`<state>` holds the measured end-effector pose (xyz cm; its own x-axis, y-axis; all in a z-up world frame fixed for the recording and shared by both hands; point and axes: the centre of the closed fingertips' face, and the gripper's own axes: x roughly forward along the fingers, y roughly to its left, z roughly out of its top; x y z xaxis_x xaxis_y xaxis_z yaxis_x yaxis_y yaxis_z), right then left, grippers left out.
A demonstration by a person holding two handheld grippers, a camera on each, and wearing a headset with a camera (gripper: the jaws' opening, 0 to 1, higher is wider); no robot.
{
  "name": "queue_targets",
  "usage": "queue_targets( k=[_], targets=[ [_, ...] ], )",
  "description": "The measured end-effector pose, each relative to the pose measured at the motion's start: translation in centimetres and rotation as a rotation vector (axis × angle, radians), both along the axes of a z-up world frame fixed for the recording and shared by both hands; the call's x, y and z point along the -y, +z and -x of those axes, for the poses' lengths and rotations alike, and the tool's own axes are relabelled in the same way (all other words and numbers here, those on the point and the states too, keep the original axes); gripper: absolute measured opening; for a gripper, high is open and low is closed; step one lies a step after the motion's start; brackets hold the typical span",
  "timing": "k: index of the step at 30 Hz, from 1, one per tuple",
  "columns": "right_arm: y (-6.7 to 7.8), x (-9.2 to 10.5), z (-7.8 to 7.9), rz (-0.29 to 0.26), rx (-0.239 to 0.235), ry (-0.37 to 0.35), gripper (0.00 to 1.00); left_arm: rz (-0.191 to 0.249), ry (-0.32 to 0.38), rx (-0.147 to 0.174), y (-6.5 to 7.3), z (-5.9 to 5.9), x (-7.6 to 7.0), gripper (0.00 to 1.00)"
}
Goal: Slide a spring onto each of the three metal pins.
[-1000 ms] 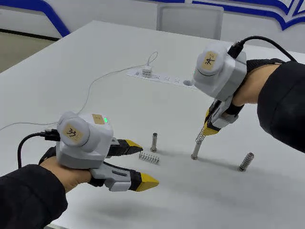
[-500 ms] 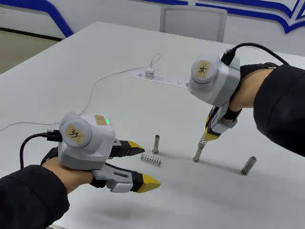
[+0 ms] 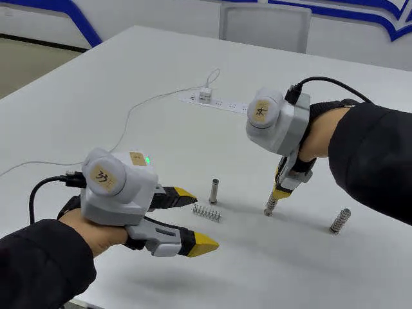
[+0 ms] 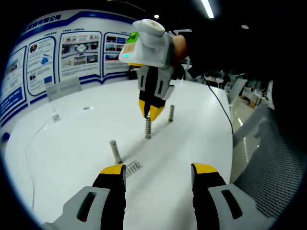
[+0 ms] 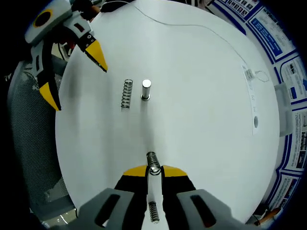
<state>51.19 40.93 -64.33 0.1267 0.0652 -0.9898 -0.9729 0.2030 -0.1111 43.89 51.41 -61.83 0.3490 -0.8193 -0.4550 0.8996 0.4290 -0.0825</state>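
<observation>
Conceivably the right gripper (image 3: 280, 193), fingers pinching the spring (image 5: 152, 160), could topple its slim pin (image 3: 267, 212); the left gripper (image 4: 158, 168) hovers, fingers spread.

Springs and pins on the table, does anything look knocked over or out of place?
One loose spring lies on its side on the table beside the bare pin, which stands upright. The right gripper holds a second spring on the middle pin. Nothing looks damaged.

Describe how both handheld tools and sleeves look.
The left tongs and right tongs have grey-white bodies, black jaws tipped yellow, a round tan handwritten sticker and a black cable. The left one has a green light. Both sleeves are black.
</observation>
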Motion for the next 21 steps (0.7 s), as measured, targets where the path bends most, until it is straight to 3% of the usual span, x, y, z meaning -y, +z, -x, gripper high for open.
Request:
queue_targets(
  k=[6,21],
  targets=[
    [-1.01,0.17,-0.10,0.005,-0.009,-0.001,0.12,0.001,0.005,-0.001,-0.01,-0.08,-0.08,0.56],
    [-0.42,0.29,-0.21,-0.023,0.013,0.009,0.18,0.000,-0.001,0.001,-0.04,0.00,0.02,0.56]
  ],
)
